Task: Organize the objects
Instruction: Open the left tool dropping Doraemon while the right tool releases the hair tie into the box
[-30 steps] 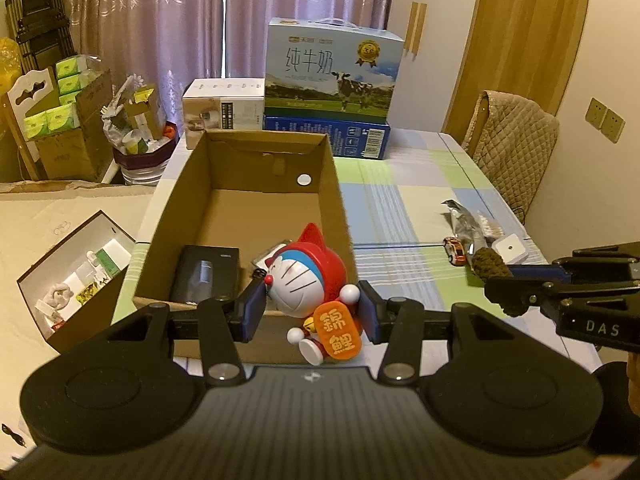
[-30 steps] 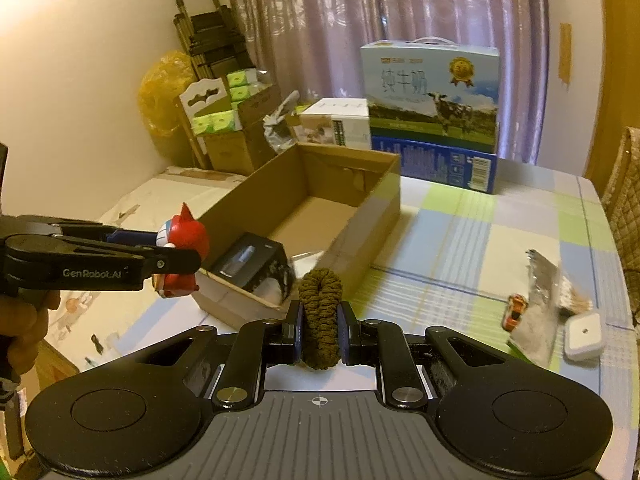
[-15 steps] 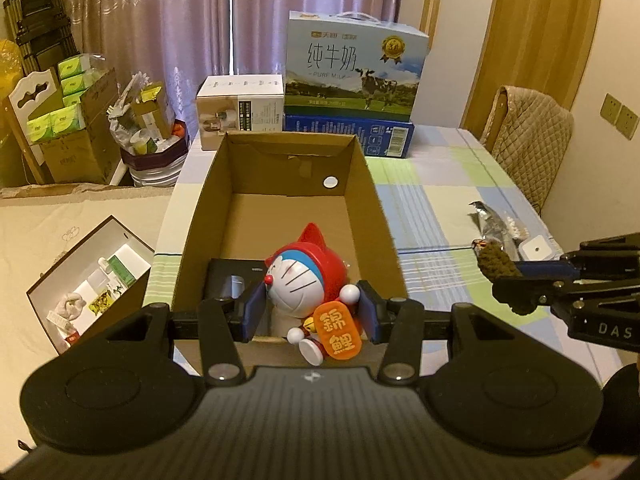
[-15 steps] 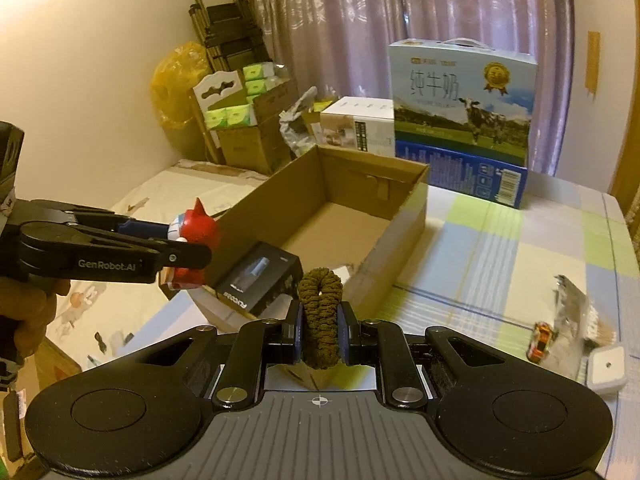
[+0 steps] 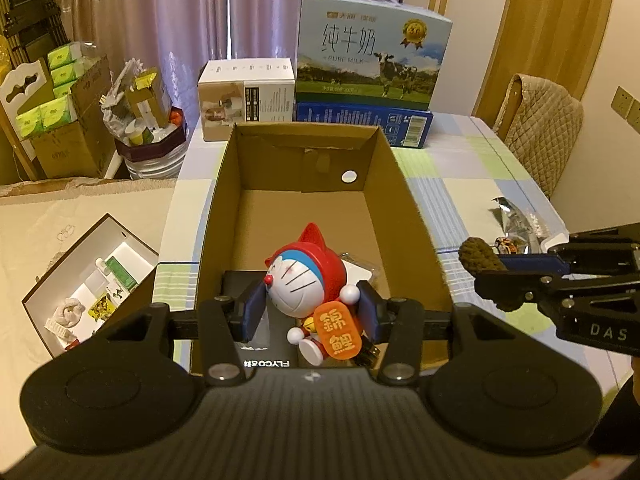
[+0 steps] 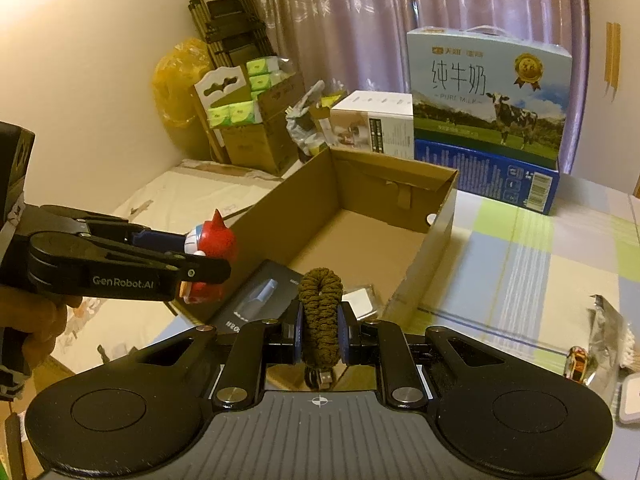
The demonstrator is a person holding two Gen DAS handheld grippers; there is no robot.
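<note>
Both grippers have advanced over the cardboard box (image 5: 404, 216): left gripper (image 5: 310, 312) clamps the cat figurine (image 5: 308, 280), right gripper (image 6: 320, 330) pinches the braided cord (image 6: 321, 312); drop-off looks imminent.

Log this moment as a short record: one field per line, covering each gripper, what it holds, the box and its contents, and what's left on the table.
left gripper: shut on cat figurine, held over the near end of the box
right gripper: shut on braided cord, held by the box's near right corner
cardboard box: open top, on the table
in box: black carton, small clear packet
table: foil wrapper, small toy car, white case
</note>
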